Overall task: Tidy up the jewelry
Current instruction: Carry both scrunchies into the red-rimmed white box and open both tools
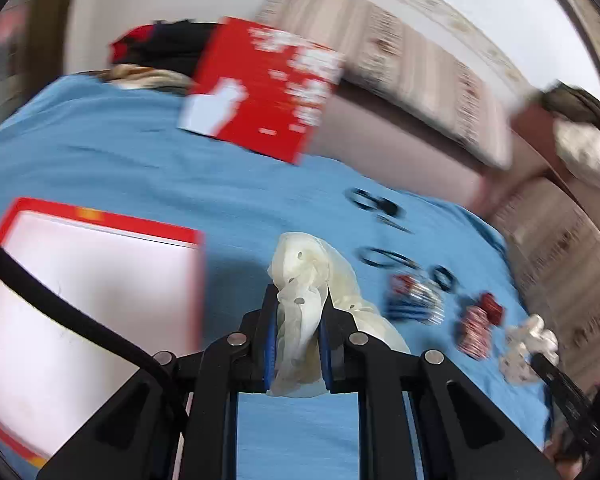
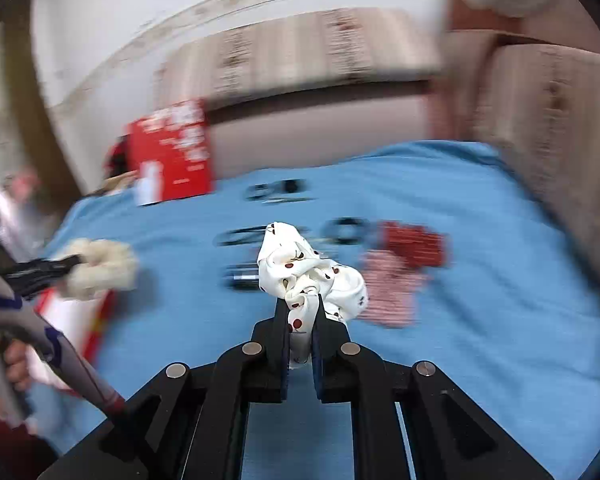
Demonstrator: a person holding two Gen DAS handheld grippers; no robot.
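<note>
My left gripper point(image 1: 299, 296) is shut on a cream sheer scrunchie point(image 1: 308, 280), held above the blue cloth point(image 1: 160, 160). It also shows in the right wrist view point(image 2: 100, 268) at the left, over the open red-rimmed box. My right gripper point(image 2: 303, 300) is shut on a white scrunchie with red cherries point(image 2: 300, 264); it shows in the left wrist view point(image 1: 528, 344) at the far right. The open red-rimmed white box point(image 1: 80, 300) lies left of the left gripper.
Black hair ties point(image 1: 374, 202), a red scrunchie point(image 2: 414, 242), a red-white patterned scrunchie point(image 2: 388, 288) and blue-and-red clips point(image 1: 416, 300) lie on the cloth. A red box lid point(image 1: 260, 88) stands at the back. A beige sofa point(image 2: 540, 120) lies behind.
</note>
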